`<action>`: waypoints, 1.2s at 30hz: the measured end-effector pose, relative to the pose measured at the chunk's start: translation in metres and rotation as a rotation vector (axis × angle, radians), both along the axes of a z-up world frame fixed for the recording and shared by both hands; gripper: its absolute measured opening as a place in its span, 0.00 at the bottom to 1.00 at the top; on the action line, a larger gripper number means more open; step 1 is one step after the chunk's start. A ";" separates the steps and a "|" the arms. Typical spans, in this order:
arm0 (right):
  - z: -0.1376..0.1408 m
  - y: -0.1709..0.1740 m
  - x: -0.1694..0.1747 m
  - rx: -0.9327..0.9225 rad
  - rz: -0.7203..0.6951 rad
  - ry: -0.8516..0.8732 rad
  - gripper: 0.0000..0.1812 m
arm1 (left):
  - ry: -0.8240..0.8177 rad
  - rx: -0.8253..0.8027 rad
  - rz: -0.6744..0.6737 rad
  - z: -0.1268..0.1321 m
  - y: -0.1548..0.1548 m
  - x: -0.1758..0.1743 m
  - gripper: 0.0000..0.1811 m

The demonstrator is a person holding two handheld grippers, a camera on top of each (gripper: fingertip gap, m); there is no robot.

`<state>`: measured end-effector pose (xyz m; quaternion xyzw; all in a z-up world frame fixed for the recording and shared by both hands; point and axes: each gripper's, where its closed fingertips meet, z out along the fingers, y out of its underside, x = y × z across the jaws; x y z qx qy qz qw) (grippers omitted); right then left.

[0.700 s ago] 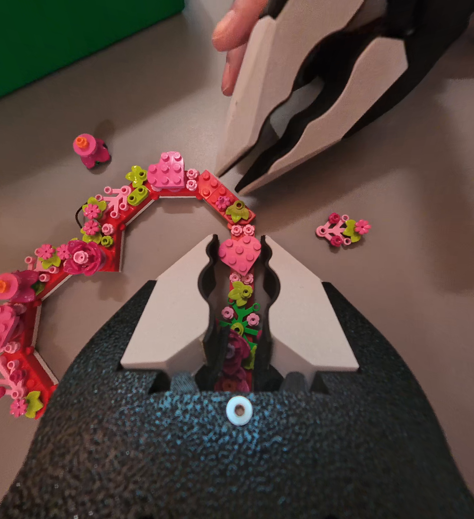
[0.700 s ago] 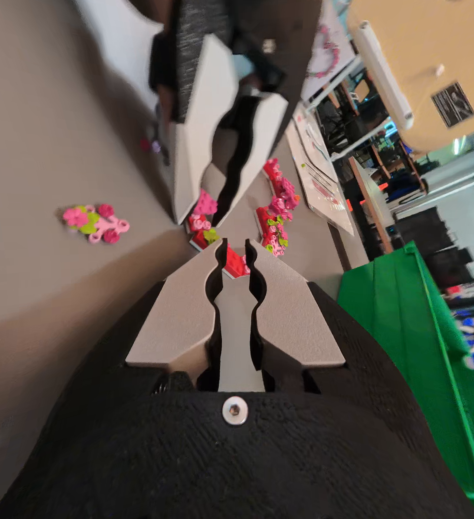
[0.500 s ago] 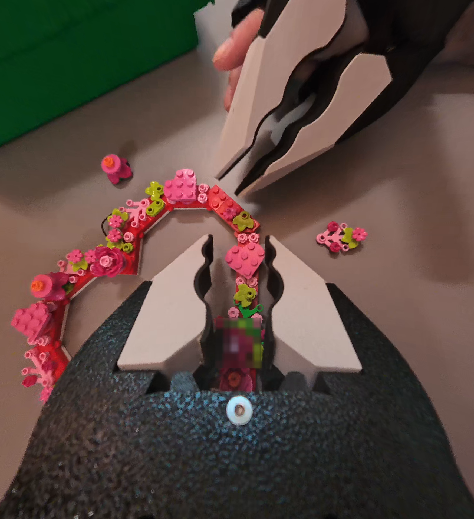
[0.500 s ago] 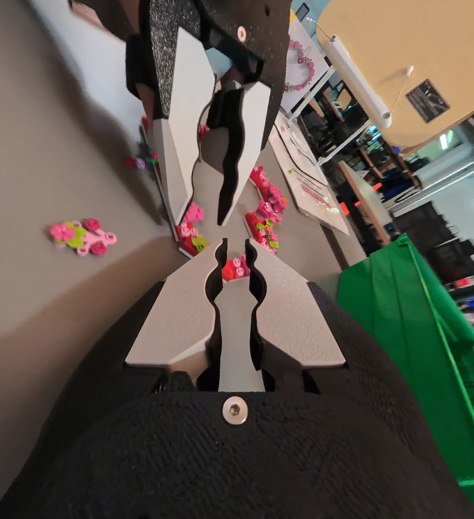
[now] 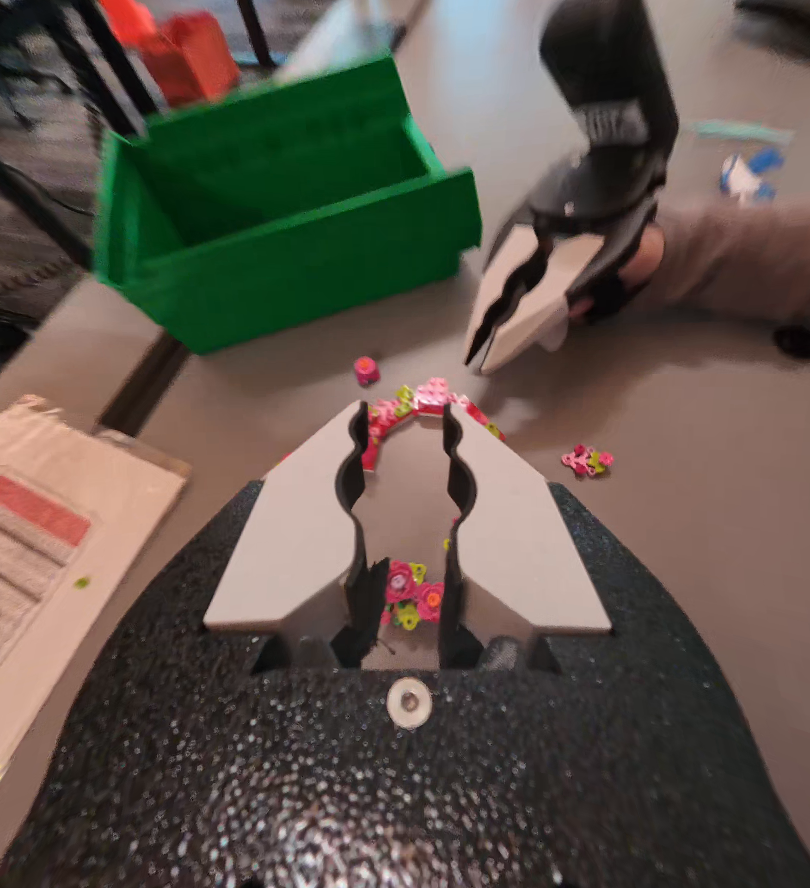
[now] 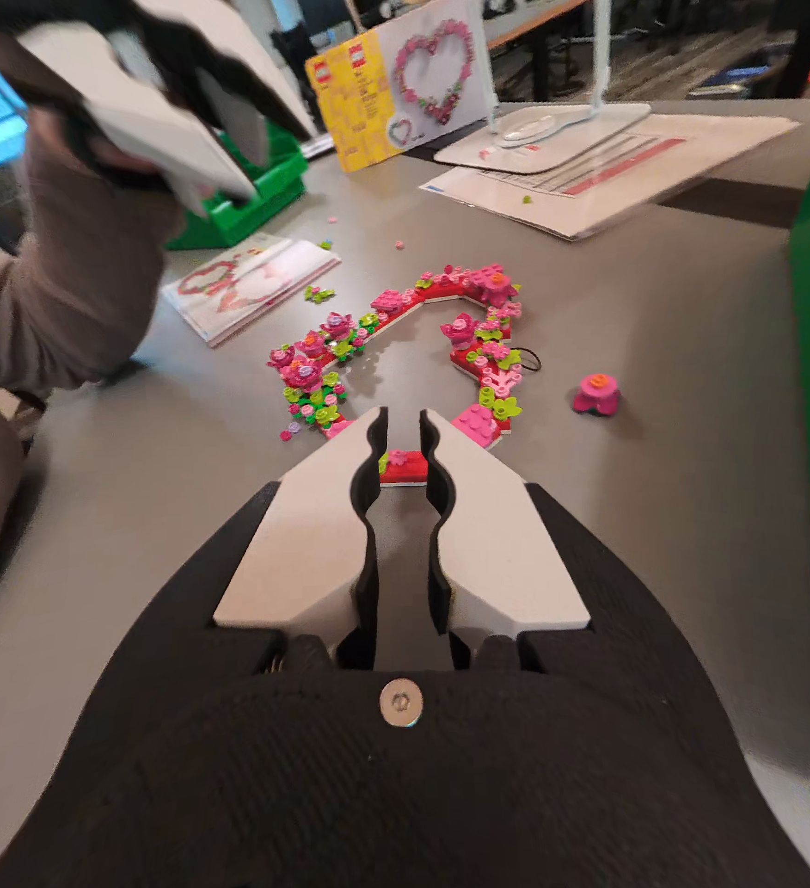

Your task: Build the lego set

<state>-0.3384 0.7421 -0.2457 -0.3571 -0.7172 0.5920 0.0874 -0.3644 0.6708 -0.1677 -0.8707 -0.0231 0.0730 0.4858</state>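
Lego heart wreath (image 6: 396, 346) flat on grey table (image 6: 657, 480), red frame covered in pink flowers and lime leaves. Right hand-held gripper (image 6: 403, 418) low over table, tips just short of the wreath's near red segment, jaws parted a little, nothing between them. Left hand-held gripper (image 5: 405, 411) raised above the wreath (image 5: 412, 413), jaws spread wide, empty; wreath parts show through the gap, not gripped. In right wrist view the left hand-held gripper (image 6: 230, 158) is blurred, up at far left. Just right of right gripper tips: loose pink flower piece (image 6: 596, 394) with orange centre, apart from wreath. Right of left gripper tips: small pink and lime flower cluster (image 5: 586, 460), alone on table. Beyond left gripper: green bin (image 5: 278, 211), open top, inside looks empty as far as visible, blurred. Second green bin (image 6: 254, 192) beyond wreath in right view, contents hidden. Instruction booklet (image 6: 249, 288) left of wreath, open. Farther back: yellow set box (image 6: 398, 91) standing, white papers (image 6: 605, 178), few stray small pieces on table.
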 end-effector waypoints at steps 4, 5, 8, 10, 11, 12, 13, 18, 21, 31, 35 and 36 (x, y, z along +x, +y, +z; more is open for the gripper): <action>-0.014 -0.008 0.002 0.016 -0.056 -0.113 0.03 | -0.001 0.168 0.070 0.060 -0.041 -0.012 0.14; -0.018 -0.012 0.005 0.021 -0.062 -0.143 0.04 | 0.004 0.207 0.078 0.072 -0.050 -0.013 0.14; -0.025 -0.016 0.004 0.043 -0.116 -0.178 0.06 | 0.017 0.299 0.087 0.097 -0.069 -0.014 0.13; -0.028 -0.015 0.002 0.046 -0.146 -0.199 0.06 | 0.018 0.329 0.089 0.105 -0.076 -0.014 0.13; -0.030 -0.015 0.002 0.045 -0.146 -0.219 0.06 | 0.017 0.336 0.092 0.106 -0.078 -0.015 0.13; -0.033 -0.015 0.003 0.044 -0.143 -0.240 0.06 | 0.017 0.336 0.095 0.107 -0.079 -0.016 0.13; -0.035 -0.015 0.002 0.049 -0.143 -0.259 0.06 | 0.016 0.332 0.099 0.106 -0.080 -0.017 0.13; -0.040 -0.016 0.002 0.067 -0.140 -0.283 0.04 | 0.001 0.331 0.098 0.104 -0.082 -0.021 0.12; -0.041 -0.017 0.003 0.091 -0.138 -0.272 0.04 | -0.017 0.332 0.096 0.102 -0.082 -0.023 0.12; -0.038 -0.022 0.004 0.257 -0.155 -0.116 0.00 | -0.038 0.304 0.085 0.092 -0.075 -0.024 0.11; -0.032 -0.011 0.006 0.288 -0.186 -0.044 0.00 | -0.028 0.290 0.074 0.089 -0.070 -0.021 0.10; -0.034 -0.004 0.008 0.331 -0.204 -0.035 0.00 | -0.026 0.288 0.069 0.089 -0.070 -0.020 0.09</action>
